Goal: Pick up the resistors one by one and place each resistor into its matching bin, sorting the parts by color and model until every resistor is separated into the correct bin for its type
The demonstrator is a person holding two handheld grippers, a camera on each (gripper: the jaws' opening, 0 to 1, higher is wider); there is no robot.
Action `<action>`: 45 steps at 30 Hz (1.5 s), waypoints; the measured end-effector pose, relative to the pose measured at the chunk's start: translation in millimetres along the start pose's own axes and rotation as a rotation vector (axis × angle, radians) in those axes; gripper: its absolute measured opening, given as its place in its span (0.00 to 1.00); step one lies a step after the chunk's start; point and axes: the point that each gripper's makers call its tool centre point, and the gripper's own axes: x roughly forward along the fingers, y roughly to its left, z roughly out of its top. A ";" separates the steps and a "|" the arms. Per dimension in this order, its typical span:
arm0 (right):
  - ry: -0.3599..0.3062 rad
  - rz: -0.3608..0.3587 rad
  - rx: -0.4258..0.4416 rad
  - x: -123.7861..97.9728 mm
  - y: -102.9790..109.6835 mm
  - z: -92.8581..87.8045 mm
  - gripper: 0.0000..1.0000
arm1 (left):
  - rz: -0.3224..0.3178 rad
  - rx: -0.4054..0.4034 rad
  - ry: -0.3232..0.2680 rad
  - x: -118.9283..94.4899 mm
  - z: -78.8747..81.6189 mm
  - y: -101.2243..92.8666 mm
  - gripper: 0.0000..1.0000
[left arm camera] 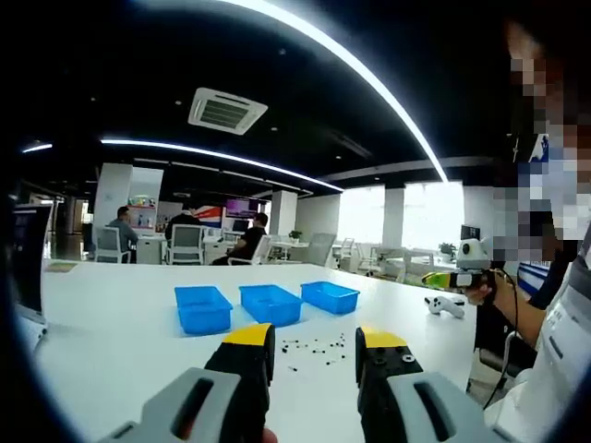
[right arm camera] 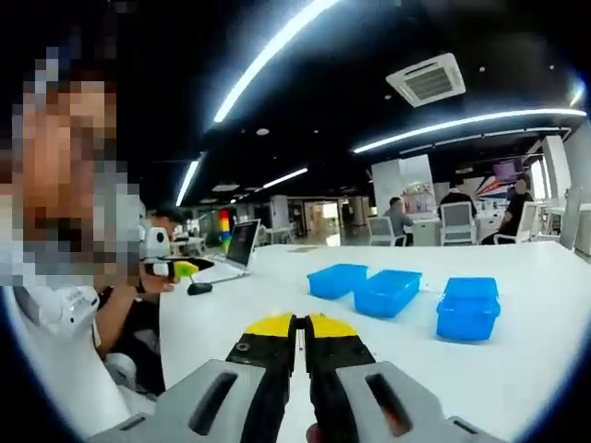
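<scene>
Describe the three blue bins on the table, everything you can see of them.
The three blue bins are shallow, open-topped rectangular trays that look like plastic, all the same bright blue. They sit upright in a loose row on the white table, close together but apart, each turned a little differently. Nothing is visibly inside them. In the left gripper view, small dark resistors lie scattered on the table just in front of them, not touching. Neither gripper touches the bins.

White bench [left arm camera: 120, 332] holding three blue bins [left arm camera: 270, 304], scattered small dark resistors [left arm camera: 312, 349], a laptop [right arm camera: 242, 244] and a white controller [left arm camera: 445, 305].
</scene>
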 end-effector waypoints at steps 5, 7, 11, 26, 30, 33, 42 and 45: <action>-0.001 -0.007 0.005 5.8 -4.5 2.1 0.07 | 0.001 0.001 -0.002 -0.8 1.5 0.3 0.37; 0.003 -0.013 0.010 9.2 -6.7 2.3 0.07 | 0.004 0.001 -0.002 -1.0 1.4 1.0 0.37; 0.026 -0.017 0.003 23.9 -9.5 6.5 0.07 | 0.005 -0.001 -0.002 -0.5 1.3 1.1 0.37; 0.136 0.057 -0.073 154.9 -5.0 24.7 0.07 | 0.009 0.005 -0.012 -3.1 5.4 1.5 0.37; 0.150 0.068 -0.090 197.1 -6.9 28.3 0.07 | 0.010 0.004 -0.013 -4.0 5.9 2.6 0.37; 0.162 0.068 -0.086 225.4 -11.0 28.8 0.07 | 0.010 0.004 -0.018 -5.0 7.1 2.3 0.37; 0.275 0.015 -0.120 319.4 -45.5 6.5 0.07 | 0.010 0.006 -0.025 -7.6 8.3 0.3 0.37; 0.307 -0.004 -0.116 343.5 -58.4 -2.9 0.07 | 0.013 0.004 -0.033 -10.8 10.0 0.8 0.37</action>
